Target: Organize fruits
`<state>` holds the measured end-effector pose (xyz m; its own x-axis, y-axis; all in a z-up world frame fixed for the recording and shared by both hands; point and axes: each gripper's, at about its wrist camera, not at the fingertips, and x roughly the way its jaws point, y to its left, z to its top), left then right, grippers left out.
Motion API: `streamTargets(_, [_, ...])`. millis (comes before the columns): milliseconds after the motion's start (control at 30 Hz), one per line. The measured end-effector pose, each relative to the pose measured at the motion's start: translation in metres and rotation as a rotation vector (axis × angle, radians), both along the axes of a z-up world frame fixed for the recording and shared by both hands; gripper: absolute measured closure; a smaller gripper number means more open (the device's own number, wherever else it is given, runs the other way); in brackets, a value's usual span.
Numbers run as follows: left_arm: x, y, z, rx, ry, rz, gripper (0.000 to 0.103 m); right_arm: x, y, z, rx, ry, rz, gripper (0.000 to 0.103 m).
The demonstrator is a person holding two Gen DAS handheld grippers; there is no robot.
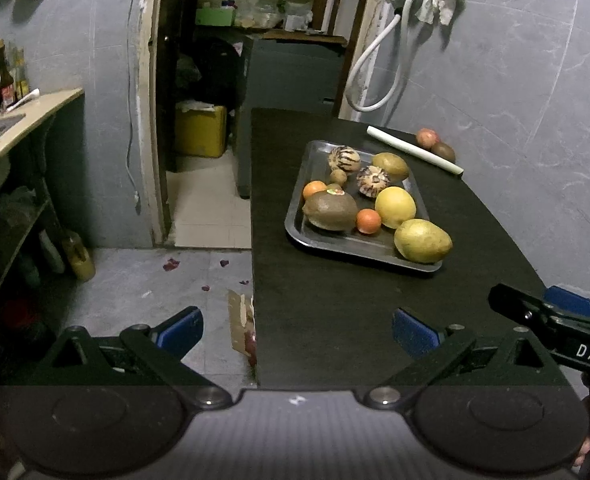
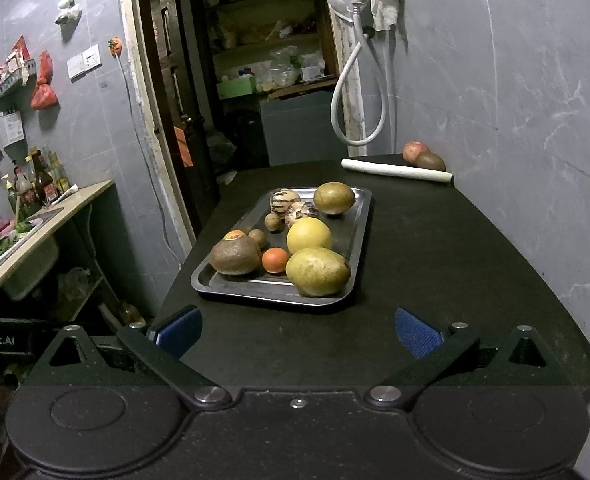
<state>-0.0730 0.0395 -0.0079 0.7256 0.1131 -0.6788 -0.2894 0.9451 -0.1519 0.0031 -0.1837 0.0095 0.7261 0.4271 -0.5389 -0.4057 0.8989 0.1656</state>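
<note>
A metal tray (image 1: 315, 160) (image 2: 361, 216) on the black table (image 1: 335, 320) (image 2: 455, 260) holds several fruits: a yellow-green mango (image 1: 422, 241) (image 2: 318, 272), a round yellow fruit (image 1: 395, 207) (image 2: 309, 236), a big brown fruit (image 1: 330, 211) (image 2: 235, 257), a small orange (image 1: 368, 221) (image 2: 275, 260) and striped fruits (image 1: 344, 158) (image 2: 285, 201). A red apple (image 1: 427, 138) (image 2: 415, 152) and a brown fruit (image 1: 444, 151) (image 2: 431, 161) lie at the table's far corner. My left gripper (image 1: 297, 334) is open and empty over the table's left edge. My right gripper (image 2: 299, 334) is open and empty before the tray; it also shows in the left wrist view (image 1: 551, 312).
A white roll (image 1: 413, 151) (image 2: 397, 171) lies behind the tray. A grey wall runs along the table's right side. A counter with bottles (image 1: 3, 80) (image 2: 43, 180) and a sink stands to the left. An open doorway lies behind the table.
</note>
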Motion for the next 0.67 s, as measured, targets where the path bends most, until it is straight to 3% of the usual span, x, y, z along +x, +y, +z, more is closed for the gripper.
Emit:
streamTargets(100, [0.0005, -0.0027, 0.0026, 0.031, -0.006, 0.011, 0.000, 0.0000, -0.0002, 0.0000, 0.001, -0.001, 0.001, 0.001])
streamTargets(667, [0.0006, 0.0054, 0.0013, 0.006, -0.012, 0.024, 0.001, -0.0005, 0.0004, -0.0002, 0.001, 0.002, 0.000, 0.001])
